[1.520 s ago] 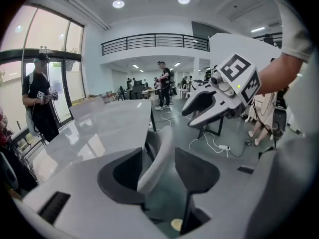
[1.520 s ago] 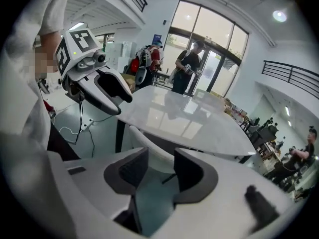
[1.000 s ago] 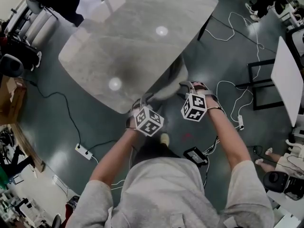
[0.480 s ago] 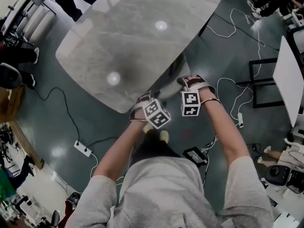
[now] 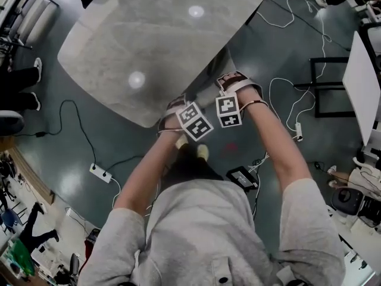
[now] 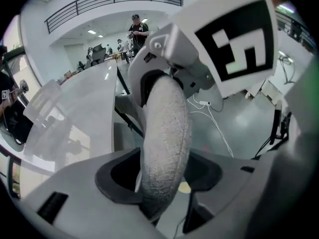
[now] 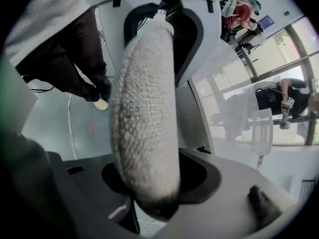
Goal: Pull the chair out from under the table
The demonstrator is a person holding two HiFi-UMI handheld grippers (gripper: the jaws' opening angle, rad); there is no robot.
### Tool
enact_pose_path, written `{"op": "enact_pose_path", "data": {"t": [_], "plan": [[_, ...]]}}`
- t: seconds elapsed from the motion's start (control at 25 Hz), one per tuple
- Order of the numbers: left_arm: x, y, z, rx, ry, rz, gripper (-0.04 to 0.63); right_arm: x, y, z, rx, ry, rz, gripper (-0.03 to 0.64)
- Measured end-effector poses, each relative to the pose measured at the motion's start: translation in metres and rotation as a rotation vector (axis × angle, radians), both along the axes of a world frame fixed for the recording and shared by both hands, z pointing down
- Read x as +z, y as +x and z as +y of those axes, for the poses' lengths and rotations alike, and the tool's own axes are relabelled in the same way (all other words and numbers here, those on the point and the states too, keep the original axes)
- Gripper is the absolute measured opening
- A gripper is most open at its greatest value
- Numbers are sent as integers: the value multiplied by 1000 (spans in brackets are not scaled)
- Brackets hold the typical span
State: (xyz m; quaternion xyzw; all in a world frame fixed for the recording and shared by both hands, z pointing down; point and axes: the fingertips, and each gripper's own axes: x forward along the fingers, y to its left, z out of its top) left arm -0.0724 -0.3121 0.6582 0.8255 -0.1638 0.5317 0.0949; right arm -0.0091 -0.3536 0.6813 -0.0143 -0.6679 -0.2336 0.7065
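Left gripper view: left gripper (image 6: pixel 160 176) jaws, just opened wider, straddle the chair backrest (image 6: pixel 165 128) beside the surface (image 6: pixel 82 108); right gripper (image 7: pixel 152 176) jaws, apart, likewise.

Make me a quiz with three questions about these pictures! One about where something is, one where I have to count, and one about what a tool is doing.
1. Where is the chair?
A. tucked under the table
B. on top of the table
C. tipped over on the floor

2. How many bright light spots shine on the table?
A. one
B. two
C. five

3. How do the left tool's jaws stand?
A. shut with nothing inside
B. apart, with the chair's back between them
C. clamped on a cable

Answers:
1 A: in the head view, only the chair's back shows at the table's edge.
2 B: one spot is near the far end and one is nearer.
3 B: the jaws have just been opening, and the fuzzy back stands between them.
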Motion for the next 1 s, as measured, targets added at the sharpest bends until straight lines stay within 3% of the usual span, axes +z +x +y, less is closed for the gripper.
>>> {"op": "enact_pose_path", "data": {"t": [0.16,0.36,0.76,1.0], "plan": [[10,3,-3,-8,-7,-16,230,13,4,-3,-52,58,45,193],[23,7,-1,103,54,-107,118,18,7,-2,-60,62,44,184],[27,15,2,188,97,-97,78,22,8,2,-114,25,29,155],[28,13,4,192,109,-94,74,23,5,4,-124,17,33,146]]}}
